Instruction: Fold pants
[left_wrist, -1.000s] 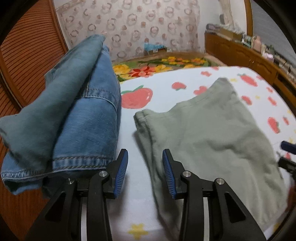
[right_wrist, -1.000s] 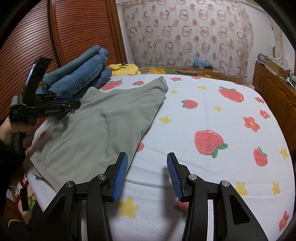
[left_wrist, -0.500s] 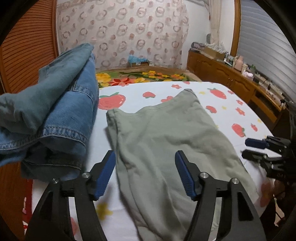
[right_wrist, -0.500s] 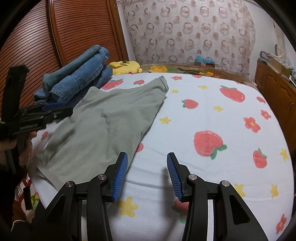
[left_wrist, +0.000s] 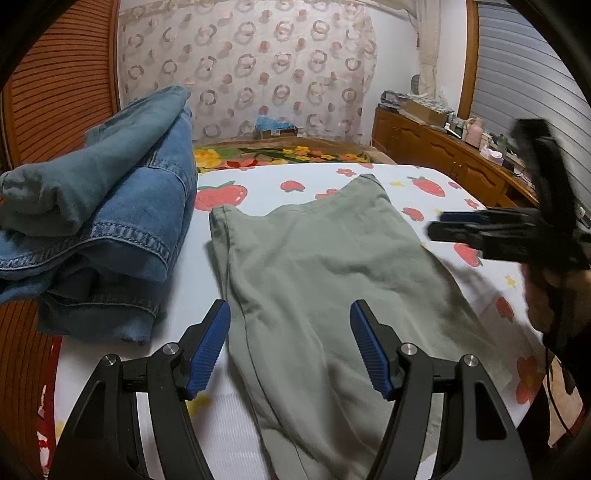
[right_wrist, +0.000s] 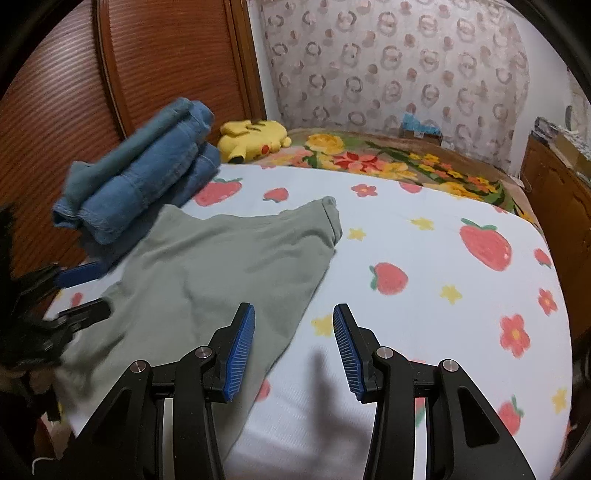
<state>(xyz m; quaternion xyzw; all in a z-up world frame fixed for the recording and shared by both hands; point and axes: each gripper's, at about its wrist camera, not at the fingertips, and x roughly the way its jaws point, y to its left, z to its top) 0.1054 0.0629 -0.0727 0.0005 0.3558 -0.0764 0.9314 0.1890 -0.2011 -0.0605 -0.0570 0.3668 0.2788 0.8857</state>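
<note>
On strawberry-print bed (right_wrist: 424, 258): green pants (left_wrist: 325, 266) spread flat, beside folded jeans stack (left_wrist: 103, 229). L gripper (left_wrist: 290, 347) jaws apart above pants, nothing clamped. R gripper (right_wrist: 293, 347) jaws apart, empty, at pants' edge.

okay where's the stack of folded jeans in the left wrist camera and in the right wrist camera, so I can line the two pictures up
Left wrist view: the folded jeans fill the left side, beside the green pants.
Right wrist view: the folded jeans sit upper left, by the wooden headboard, with a yellow plush toy to their right.
Shared landmark: the big strawberry print on the sheet, just right of the jeans.
</note>
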